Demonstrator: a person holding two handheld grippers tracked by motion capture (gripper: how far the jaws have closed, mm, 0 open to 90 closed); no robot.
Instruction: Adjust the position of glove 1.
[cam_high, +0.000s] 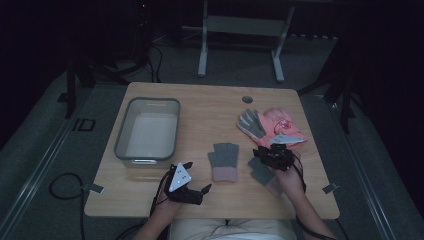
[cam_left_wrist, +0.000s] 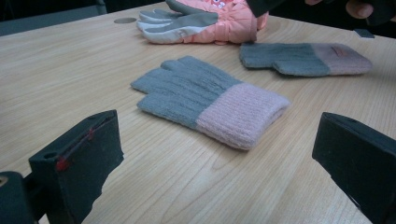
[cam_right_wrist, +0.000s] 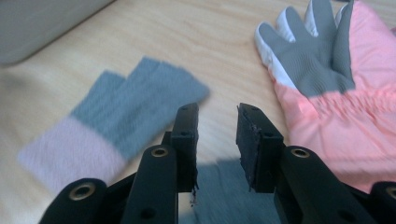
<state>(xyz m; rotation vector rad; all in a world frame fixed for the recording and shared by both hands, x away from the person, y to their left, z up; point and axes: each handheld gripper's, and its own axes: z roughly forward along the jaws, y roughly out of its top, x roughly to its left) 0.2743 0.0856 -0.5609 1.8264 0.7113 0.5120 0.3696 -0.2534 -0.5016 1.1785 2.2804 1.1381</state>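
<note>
A knitted glove (cam_high: 224, 161) (cam_left_wrist: 210, 100) (cam_right_wrist: 126, 116), grey with a pink cuff, lies flat at the table's centre front. Its twin (cam_high: 261, 171) (cam_left_wrist: 303, 58) (cam_right_wrist: 224, 186) lies to the right, directly under my right gripper (cam_high: 270, 152) (cam_right_wrist: 217, 130). That gripper hovers above it, jaws a narrow gap apart with nothing between them. A pair of padded pink gloves with grey palms (cam_high: 272, 125) (cam_left_wrist: 210, 21) (cam_right_wrist: 327, 84) rests just beyond. My left gripper (cam_high: 197, 176) (cam_left_wrist: 219, 177) stays low near the front edge, open wide and empty, facing the centre glove.
A grey plastic bin (cam_high: 145, 132) (cam_right_wrist: 42, 23), empty, stands on the left half of the wooden table (cam_high: 210, 105). A round cable hole (cam_high: 247, 99) is near the far edge. Cables trail off the front toward the floor.
</note>
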